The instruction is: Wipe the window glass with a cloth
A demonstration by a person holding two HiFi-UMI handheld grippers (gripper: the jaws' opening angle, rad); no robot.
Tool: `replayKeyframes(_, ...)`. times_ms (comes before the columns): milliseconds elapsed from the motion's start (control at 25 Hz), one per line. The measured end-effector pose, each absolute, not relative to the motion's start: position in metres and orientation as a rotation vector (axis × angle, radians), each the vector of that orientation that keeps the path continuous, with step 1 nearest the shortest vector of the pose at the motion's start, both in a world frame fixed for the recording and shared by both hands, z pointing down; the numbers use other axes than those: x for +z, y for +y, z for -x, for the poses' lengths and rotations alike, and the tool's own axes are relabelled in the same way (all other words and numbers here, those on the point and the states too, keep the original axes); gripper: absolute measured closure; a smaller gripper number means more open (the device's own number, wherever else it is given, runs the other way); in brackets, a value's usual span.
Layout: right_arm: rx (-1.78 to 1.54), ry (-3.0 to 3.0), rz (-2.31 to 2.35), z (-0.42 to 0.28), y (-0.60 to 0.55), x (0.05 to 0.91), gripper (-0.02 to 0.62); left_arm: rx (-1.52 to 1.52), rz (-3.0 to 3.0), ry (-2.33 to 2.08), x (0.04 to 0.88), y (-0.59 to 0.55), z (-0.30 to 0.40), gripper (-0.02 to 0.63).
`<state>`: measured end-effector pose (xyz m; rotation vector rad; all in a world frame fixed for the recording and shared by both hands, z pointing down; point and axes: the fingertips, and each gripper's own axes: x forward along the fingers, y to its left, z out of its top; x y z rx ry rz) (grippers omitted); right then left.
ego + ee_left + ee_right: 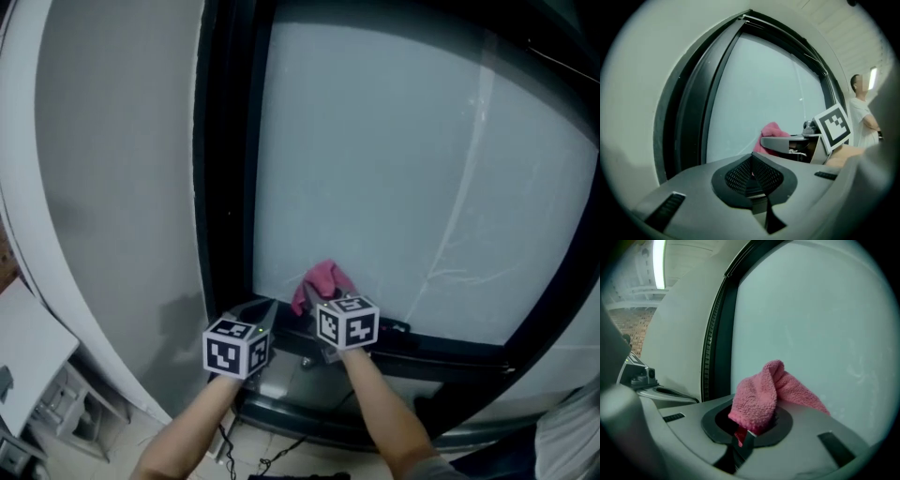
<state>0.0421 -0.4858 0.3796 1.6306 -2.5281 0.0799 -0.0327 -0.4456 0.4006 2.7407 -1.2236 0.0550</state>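
A large frosted window pane (403,169) fills the head view, set in a black frame (225,159). A pink cloth (321,281) is bunched against the pane's lower left corner. My right gripper (317,298) is shut on the cloth (757,399), which sticks out past its jaws toward the glass (815,319). My left gripper (265,314) sits just to the left, close to the frame's bottom corner, shut with nothing between its jaws (752,168). In the left gripper view the cloth (772,133) and the right gripper's marker cube (833,126) show at the right.
A pale wall (122,169) runs left of the frame. The black sill (441,352) lies under the pane, with cables (281,459) below it. A white shelf edge (28,347) is at lower left. A person (860,117) stands far right in the left gripper view.
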Motion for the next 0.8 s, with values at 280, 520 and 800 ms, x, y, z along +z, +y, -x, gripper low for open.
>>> replayKeyframes(280,0.128,-2.596,-1.489,0.024,-0.511,0.398,0.574,0.033,-2.683,-1.309,0.407,-0.447,0.081,0.600)
replayKeyframes(520,0.018,-2.722,-1.406,0.049,-0.493,0.369,0.574,0.007,-2.738,-1.348,0.389,-0.447,0.100,0.600)
replayKeyframes(800,-0.168,-2.825,-1.507,0.013,-0.427,0.302,0.572,-0.113,-2.876,-1.309,0.337,-0.426,0.082,0.601)
